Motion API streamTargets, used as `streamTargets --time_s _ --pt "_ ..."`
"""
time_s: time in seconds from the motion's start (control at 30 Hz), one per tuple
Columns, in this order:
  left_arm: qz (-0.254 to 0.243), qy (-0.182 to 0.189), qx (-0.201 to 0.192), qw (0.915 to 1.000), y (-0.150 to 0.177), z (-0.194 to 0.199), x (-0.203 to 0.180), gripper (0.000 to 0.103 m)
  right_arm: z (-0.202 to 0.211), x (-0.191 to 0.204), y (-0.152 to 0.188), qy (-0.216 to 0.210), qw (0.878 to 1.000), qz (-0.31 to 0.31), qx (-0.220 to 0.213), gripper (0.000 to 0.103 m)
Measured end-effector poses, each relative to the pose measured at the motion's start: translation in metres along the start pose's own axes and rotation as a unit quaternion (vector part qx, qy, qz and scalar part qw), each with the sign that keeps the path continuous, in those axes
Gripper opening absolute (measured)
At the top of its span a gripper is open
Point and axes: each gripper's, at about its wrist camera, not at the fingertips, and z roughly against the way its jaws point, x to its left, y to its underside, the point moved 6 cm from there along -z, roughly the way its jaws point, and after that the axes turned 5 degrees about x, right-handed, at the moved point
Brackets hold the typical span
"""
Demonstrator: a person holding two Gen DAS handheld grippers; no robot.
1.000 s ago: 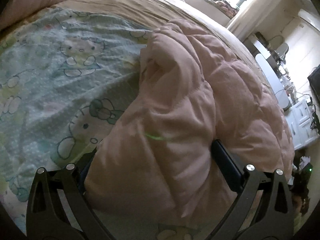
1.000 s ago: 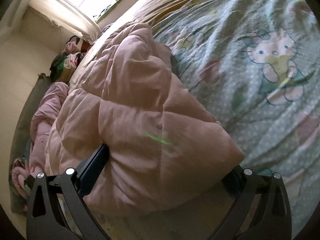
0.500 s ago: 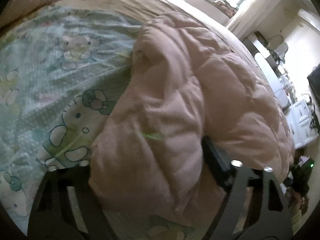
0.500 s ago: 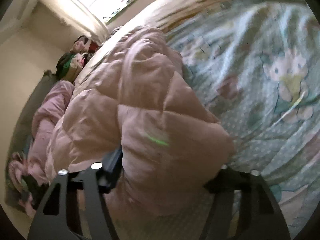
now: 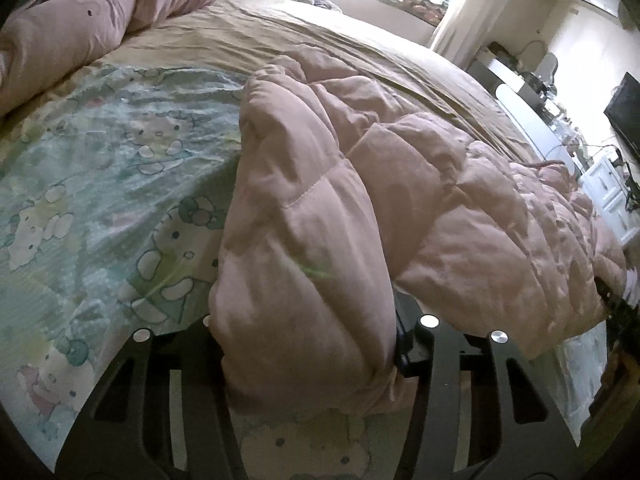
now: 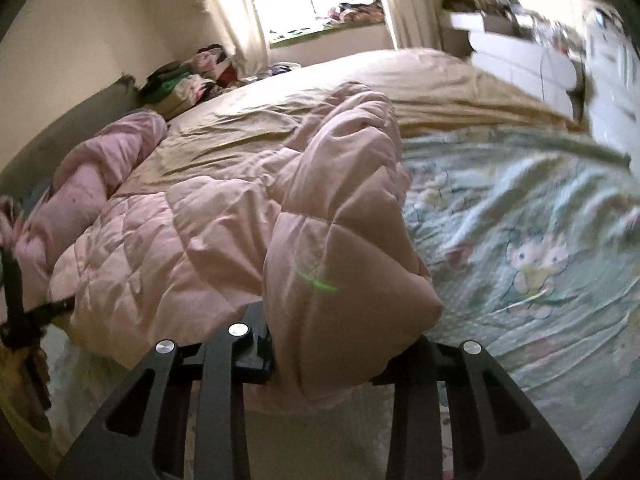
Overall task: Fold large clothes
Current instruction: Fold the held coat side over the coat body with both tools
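Note:
A puffy pink quilted coat [image 5: 400, 184] lies bunched on the bed, over a pale green cartoon-print sheet [image 5: 100, 184]. My left gripper [image 5: 308, 340] is shut on a thick fold at one near end of the coat. My right gripper [image 6: 340, 344] is shut on a thick fold at the other near end of the coat [image 6: 224, 232]. Both folds bulge up between the jaws and hide the fingertips. The right gripper also shows at the far right edge of the left wrist view [image 5: 616, 304].
A tan bedspread [image 6: 320, 92] covers the far half of the bed. A pink duvet [image 5: 92, 16] is heaped at the head end. A clothes pile [image 6: 188, 76] sits by the window. White drawers [image 6: 516, 64] and a dark screen [image 5: 628, 108] stand beside the bed.
Both grippers have closed tighter on the coat's folds and risen and tipped up, so more of the room and the bed's far side now show. The coat has bunched narrower.

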Motion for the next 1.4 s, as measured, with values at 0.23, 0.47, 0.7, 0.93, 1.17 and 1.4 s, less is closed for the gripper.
streamTargets --time_s 0.23,0.47,0.7,0.93,1.17,1.4 --pt "-0.015 -0.001 -0.001 0.9999 0.021 0.019 0.001 0.042 0.025 0.012 0.006 -0.005 1.0 0.026 -0.015 0.029" --pt "-0.026 -0.002 -0.006 0.9996 0.046 0.038 -0.001 0.042 0.046 0.011 0.028 -0.007 1.0 0.027 -0.014 0.029" --pt "-0.038 -0.007 -0.009 0.9992 0.064 0.053 -0.002 0.042 0.064 0.008 0.049 -0.01 1.0 0.024 -0.011 0.029" --pt "-0.038 -0.006 -0.023 0.999 0.078 0.067 -0.004 0.041 0.079 0.009 0.065 -0.02 0.999 0.014 -0.026 0.029" --pt "-0.034 -0.001 -0.025 0.9991 0.094 0.082 0.001 0.041 0.098 0.009 0.083 -0.033 0.999 0.009 -0.022 0.029" --pt "-0.037 -0.009 -0.026 0.9989 0.099 0.08 0.005 0.041 0.093 -0.001 0.095 -0.03 0.999 -0.011 0.0 0.029"
